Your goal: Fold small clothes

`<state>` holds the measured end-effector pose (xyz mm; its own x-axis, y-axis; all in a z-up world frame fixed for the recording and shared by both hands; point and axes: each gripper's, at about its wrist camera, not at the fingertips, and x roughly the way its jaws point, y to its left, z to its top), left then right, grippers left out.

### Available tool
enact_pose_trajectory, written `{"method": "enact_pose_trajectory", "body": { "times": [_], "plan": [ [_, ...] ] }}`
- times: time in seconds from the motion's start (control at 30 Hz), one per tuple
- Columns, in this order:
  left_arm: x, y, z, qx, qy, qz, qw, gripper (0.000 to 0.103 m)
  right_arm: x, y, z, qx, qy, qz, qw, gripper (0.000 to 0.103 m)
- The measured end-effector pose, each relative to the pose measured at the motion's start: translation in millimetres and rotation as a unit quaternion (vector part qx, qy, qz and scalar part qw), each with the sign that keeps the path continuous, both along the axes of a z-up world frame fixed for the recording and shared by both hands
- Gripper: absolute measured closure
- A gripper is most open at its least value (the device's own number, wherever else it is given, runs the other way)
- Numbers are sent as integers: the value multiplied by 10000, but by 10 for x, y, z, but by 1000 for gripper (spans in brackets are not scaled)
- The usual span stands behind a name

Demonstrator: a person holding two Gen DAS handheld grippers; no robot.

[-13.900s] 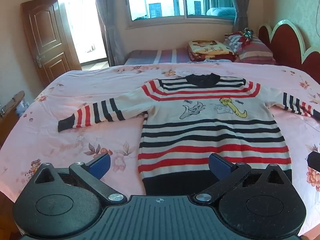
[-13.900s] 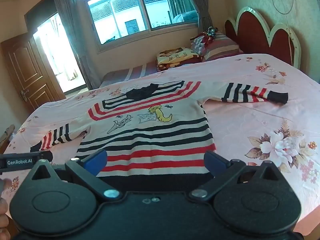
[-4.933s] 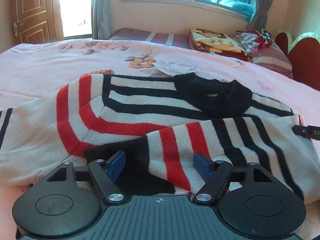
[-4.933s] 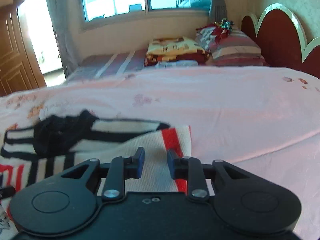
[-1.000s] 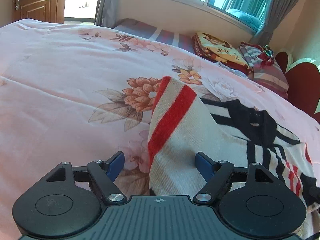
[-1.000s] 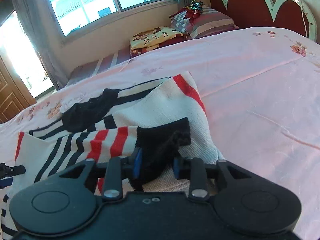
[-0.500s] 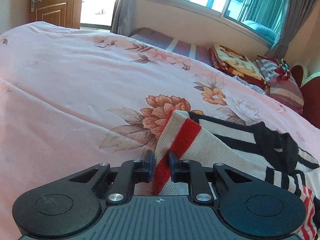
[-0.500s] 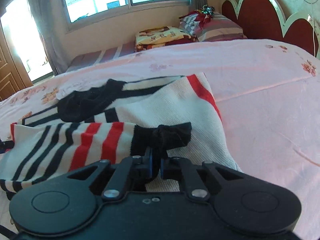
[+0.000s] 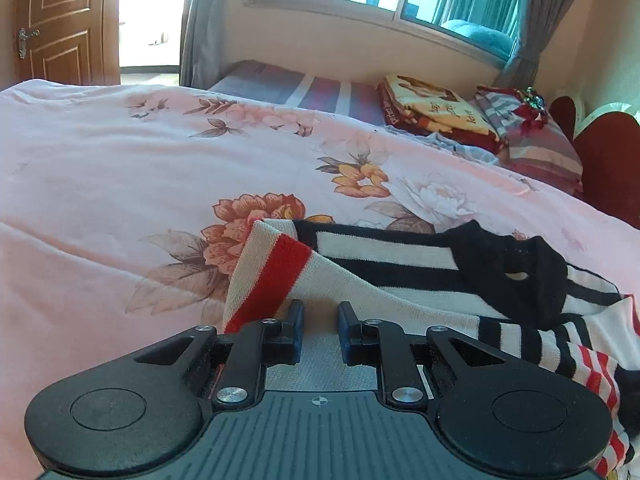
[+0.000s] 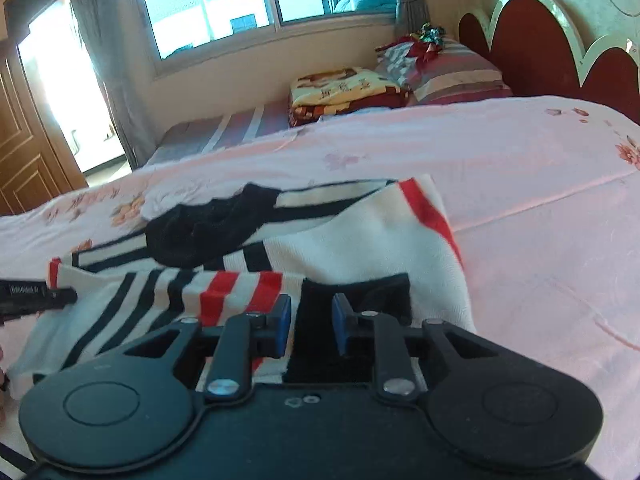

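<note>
Sweater (image 9: pixel 400 276) on bed (image 9: pixel 120 184), sleeves already folded in. Soft, light knit: it'll drape and bunch, so grip doubled edges, not single layers. Left gripper (image 9: pixel 320 330) fingers narrow, pinching the cream/red shoulder fold. Right gripper (image 10: pixel 308 322) fingers opening, black cuff (image 10: pixel 360 292) between them, no pinch visible. Long axis runs collar (image 10: pixel 204 228) to hem; collar points toward the window

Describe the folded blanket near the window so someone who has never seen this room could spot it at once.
Start from the big pink floral bedspread and look past its far edge to the striped mattress under the window. The folded blanket lies at its right end, beside the striped pillows. It alone is cream and dark red with a printed picture.
</note>
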<state>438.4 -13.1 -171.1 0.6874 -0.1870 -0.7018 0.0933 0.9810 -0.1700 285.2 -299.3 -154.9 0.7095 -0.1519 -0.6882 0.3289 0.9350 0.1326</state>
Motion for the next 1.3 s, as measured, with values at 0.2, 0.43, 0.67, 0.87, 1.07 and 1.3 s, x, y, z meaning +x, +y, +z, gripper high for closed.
{"method": "enact_pose_trajectory", "body": {
  "times": [0.2, 0.43, 0.67, 0.87, 1.07, 1.3],
  "plan": [
    [-74, 121, 68, 46, 152, 294, 9994, 84, -119, -56, 59, -46, 11, -69, 10000, 86],
    [-891, 65, 235, 94, -82, -402, 9991, 84, -374, 322, 198, -72, -125, 554, 9984, 71],
    [-1164, 19, 46, 293, -101, -474, 9984, 84, -211, 619, 147, -493, 79, 879, 9949, 72],
    [-1347, 95, 119, 475, -146, -424, 9979, 83, -264, 410, 98, -450, 312, 673, 9962, 72],
    [-1610, -217, 265, 192, -91, -786, 9967, 83, -478, 679, 233, -183, 154, 1099, 9937, 70],
    [-1759, -500, 15, 303, 53, -1045, 9941, 76, -476, 1027, 19, -534, 539, 1539, 9852, 73]
  ]
}}
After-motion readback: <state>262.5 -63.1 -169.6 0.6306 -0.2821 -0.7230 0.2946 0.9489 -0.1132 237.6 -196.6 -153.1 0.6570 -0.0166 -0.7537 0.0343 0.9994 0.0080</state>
